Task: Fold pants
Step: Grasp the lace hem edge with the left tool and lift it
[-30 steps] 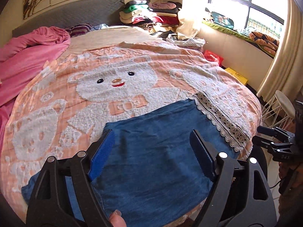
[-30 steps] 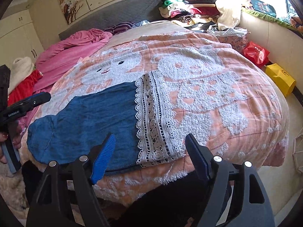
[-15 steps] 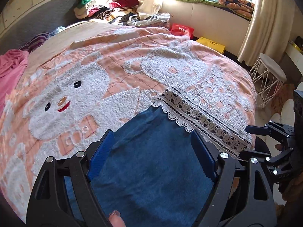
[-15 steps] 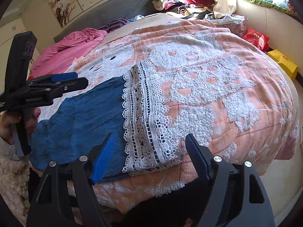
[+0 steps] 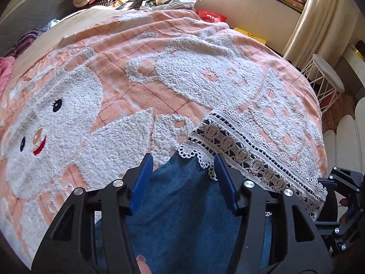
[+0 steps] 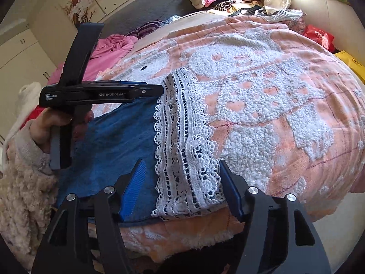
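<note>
Lying flat on the bed (image 5: 159, 52) near its front edge, the blue pants (image 5: 182, 205) carry a white lace hem (image 5: 246, 153) and rest on a peach blanket (image 6: 285, 105) with white bear figures. The left hand-held gripper (image 5: 182, 173) hangs over the far corner of the pants where denim meets lace; its jaws have just been closing and stand partly open, with fabric seen between the blue pads but no pad pressing on it. The right hand-held gripper (image 6: 182, 182) points at the near corner of the lace hem at the bed edge; its jaws have also just been closing, remain apart, and straddle the lace without a visible grip. The right wrist view alone shows the person's hand (image 6: 52, 123) and fuzzy sleeve (image 6: 25, 182) at 9 o'clock, holding the left unit side-on. The left wrist view alone shows a white stool (image 5: 326, 73) at 2 o'clock. The waist end of the pants is cut off at 6 o'clock in the left wrist view. Whether either pad touches the fabric cannot be told.
</note>
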The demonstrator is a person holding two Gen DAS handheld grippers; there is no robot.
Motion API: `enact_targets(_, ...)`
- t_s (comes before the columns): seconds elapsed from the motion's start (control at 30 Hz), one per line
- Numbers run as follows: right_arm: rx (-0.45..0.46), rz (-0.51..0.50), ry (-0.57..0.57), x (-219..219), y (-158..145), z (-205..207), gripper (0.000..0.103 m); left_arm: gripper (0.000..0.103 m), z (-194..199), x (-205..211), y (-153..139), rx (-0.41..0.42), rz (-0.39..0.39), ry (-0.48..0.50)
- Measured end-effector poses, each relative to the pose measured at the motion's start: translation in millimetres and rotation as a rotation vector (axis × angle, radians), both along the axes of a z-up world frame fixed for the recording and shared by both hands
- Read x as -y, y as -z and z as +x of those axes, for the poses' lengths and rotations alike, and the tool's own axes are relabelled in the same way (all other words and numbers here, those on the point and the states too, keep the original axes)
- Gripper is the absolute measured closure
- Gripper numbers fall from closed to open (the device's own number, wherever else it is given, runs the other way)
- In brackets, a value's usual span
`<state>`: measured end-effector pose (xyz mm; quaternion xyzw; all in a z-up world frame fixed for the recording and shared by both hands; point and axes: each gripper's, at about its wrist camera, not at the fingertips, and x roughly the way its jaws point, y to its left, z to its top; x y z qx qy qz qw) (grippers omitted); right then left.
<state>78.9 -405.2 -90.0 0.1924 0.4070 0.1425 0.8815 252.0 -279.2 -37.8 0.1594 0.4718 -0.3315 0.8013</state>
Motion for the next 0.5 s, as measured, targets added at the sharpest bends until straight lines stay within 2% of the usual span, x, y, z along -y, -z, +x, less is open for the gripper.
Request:
enact_targets(0.13,-0.003,0.047,-0.009,6.1,5.2,6.6,0.044,0.059,7.5,8.2,9.8,-0.042,-0.018,0.035)
enact_targets(0.2,-0.005,0.07,-0.006,8.9,5.8,8.4,0.053,0.061,10.3,9.8,12.0,-0.056,-0.039,0.051)
enact_targets(0.27,0.014,0.099,-0.018,9.4,1.7,5.6,0.056,0.066,11.6,11.1,12.1,-0.069,-0.067,0.07)
enact_targets(0.3,0.023,0.1,-0.028,7.8,-0.8,4.0,0.056,0.07,10.8,11.0,11.4,-0.072,-0.081,0.082)
enact_targets(0.4,0.003,0.072,-0.03,3.7,2.0,7.0,0.056,0.07,9.6,10.6,12.2,-0.078,-0.104,0.121)
enact_targets(0.5,-0.008,0.065,-0.039,-0.2,5.3,12.3,0.056,0.07,15.7,9.8,18.1,-0.122,-0.13,0.12)
